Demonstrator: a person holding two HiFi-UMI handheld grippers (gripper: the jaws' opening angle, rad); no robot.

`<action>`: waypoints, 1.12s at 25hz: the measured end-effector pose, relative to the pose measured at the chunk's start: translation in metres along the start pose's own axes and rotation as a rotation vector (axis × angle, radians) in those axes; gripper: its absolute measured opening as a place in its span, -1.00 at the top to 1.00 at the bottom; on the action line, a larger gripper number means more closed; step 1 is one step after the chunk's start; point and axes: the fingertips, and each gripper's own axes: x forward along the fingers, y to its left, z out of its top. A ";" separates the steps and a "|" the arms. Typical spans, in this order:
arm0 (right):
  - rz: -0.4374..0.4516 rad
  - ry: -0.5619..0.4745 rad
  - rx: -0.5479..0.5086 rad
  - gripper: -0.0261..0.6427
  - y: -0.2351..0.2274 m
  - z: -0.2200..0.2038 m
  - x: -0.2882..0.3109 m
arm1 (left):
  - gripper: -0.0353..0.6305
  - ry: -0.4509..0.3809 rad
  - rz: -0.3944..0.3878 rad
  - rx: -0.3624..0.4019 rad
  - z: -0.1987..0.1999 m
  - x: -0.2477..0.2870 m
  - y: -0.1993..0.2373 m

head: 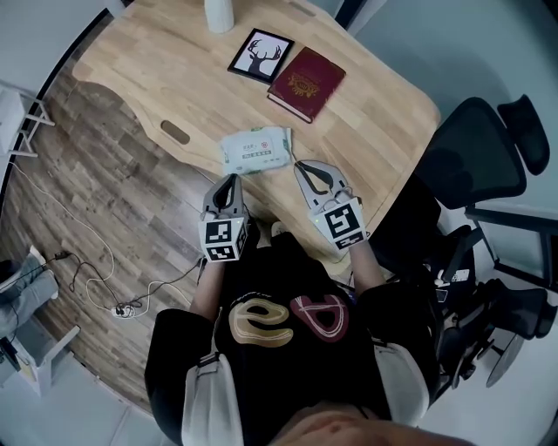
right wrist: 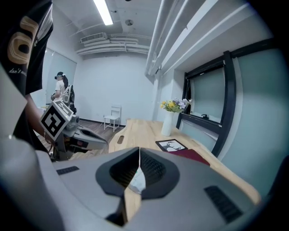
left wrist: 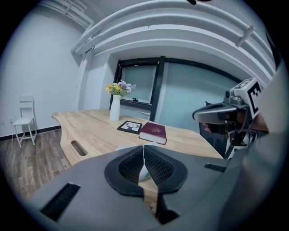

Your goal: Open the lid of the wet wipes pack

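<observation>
The left gripper (head: 230,179) has its jaws brought together, tips meeting with nothing clamped between them. The right gripper (head: 300,165) is closed in the same way and carries nothing. The wet wipes pack (head: 255,149) lies flat on the wooden table (head: 375,113) just ahead of both. The left tip is near its nearer left corner and the right tip is beside its right edge (whether either actually touches the pack, the head view does not settle). The pack's lid is too small there to make out. In each gripper view only a pale sliver of the pack shows through the hollow behind the closed tips, and the jaws' own bulk hides the rest. Beyond the pack, farther from the grippers, a dark red book (head: 306,83) and a framed stag picture (head: 261,55) lie side by side. A white vase (head: 219,13) stands farther still, cut off by the top edge of the head view. A black office chair (head: 475,152) stands out to the right of the right gripper.
</observation>
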 end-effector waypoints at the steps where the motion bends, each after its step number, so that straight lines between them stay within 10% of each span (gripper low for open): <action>1: 0.001 0.006 -0.018 0.88 0.000 0.000 0.004 | 0.84 0.009 -0.002 -0.001 -0.002 0.003 0.002; 28: 0.381 0.332 -0.467 0.31 0.030 -0.037 0.105 | 0.84 0.207 -0.001 0.041 -0.038 0.069 0.031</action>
